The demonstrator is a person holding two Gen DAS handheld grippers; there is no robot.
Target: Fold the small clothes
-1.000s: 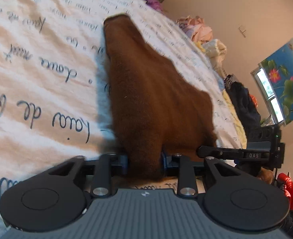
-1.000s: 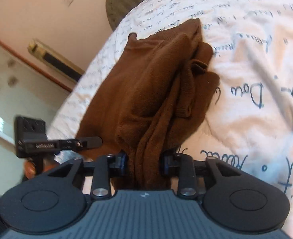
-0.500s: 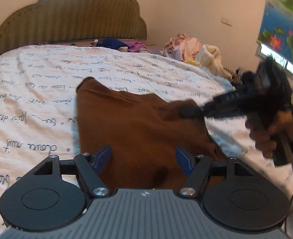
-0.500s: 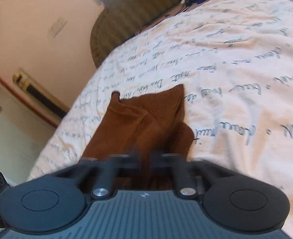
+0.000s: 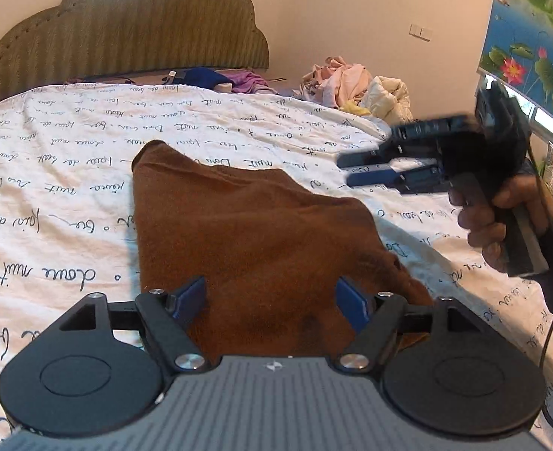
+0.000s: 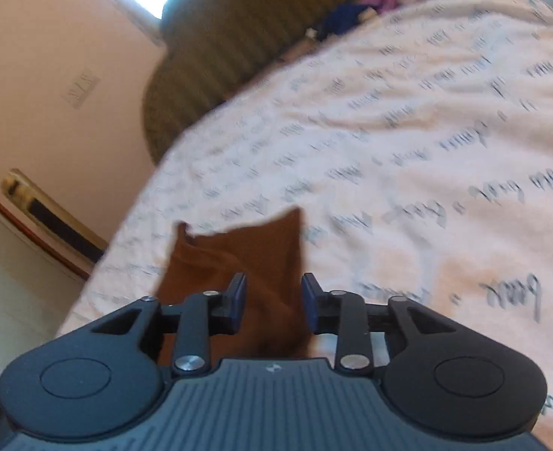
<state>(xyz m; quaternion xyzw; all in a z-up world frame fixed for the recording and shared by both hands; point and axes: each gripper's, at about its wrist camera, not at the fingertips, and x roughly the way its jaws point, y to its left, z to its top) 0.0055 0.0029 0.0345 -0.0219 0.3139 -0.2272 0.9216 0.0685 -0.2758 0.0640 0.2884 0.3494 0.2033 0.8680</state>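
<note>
Left gripper [image 5: 271, 302]: jaws spread wide, just been opening, nothing pinched. Right gripper [image 6: 272, 300]: jaws parted, just reopened, pads clear of cloth. Brown knit garment [image 5: 246, 233] lay flat on the bed, seen beyond and between both sets of jaws. White bedspread with handwritten script [image 5: 51, 188] beneath. Olive ribbed headboard [image 5: 133, 26] behind; heap of pale clothes [image 5: 355, 82] at far edge.

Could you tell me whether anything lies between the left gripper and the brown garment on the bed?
Nothing visible does. The left gripper sits open right over the near end of the brown garment, which lies on the bedspread; the right gripper is off to the side.
</note>
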